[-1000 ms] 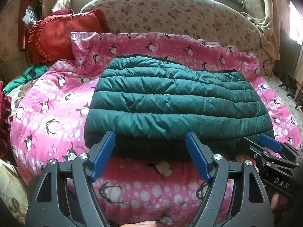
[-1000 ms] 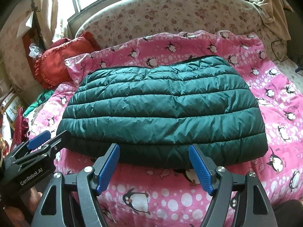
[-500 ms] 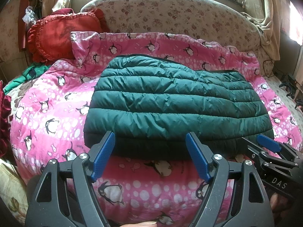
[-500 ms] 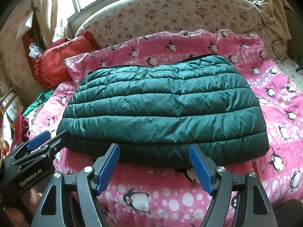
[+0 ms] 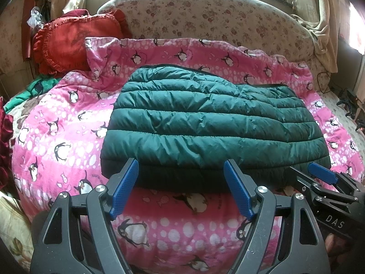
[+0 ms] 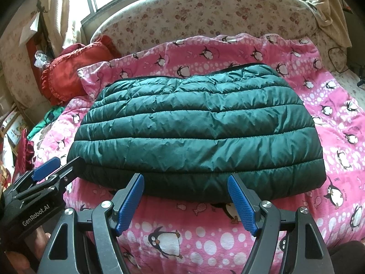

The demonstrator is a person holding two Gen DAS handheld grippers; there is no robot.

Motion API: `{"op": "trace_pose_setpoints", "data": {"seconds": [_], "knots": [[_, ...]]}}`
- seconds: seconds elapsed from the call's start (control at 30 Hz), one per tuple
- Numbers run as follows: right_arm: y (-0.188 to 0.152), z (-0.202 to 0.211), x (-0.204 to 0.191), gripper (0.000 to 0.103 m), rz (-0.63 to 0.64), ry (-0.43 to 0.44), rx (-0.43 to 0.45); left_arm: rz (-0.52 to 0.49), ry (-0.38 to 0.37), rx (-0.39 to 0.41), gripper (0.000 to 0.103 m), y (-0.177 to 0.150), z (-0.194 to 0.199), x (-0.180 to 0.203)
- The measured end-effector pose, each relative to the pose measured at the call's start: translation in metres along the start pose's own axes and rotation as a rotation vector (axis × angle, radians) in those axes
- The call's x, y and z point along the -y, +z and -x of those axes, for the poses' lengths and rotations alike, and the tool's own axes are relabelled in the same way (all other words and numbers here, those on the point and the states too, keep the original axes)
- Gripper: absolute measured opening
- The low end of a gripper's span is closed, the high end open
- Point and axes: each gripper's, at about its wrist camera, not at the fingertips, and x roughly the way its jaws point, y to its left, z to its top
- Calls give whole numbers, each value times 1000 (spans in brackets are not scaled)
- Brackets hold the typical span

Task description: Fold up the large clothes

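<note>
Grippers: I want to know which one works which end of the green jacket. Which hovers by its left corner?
The left gripper, open, hovers before the green jacket near its left corner; the right gripper, also open, hovers further right along the same near edge.

"DAS" on right tongs (image 5: 319, 178), "GenRobot.AI" on left tongs (image 6: 49, 169)

Quilted jacket (image 5: 205, 123) – slick, faintly glossy fabric – lies on a soft matt quilt (image 5: 57, 132).

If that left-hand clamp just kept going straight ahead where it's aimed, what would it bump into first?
Most likely the near edge of the folded green puffer jacket: the open left gripper points at it, empty. Depth is hard to judge; the pink penguin quilt might come first.
</note>
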Motion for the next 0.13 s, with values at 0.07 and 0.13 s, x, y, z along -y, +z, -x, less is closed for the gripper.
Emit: {"op": "trace_pose_setpoints", "data": {"seconds": [0.07,0.13], "knots": [[1,-1,2,74,-3,2,-1,2,-2,-2,78,0,-1,0],[3,-2,4,74,-5,3,-3,7,-7,-10,78,0,-4,-3]]}}
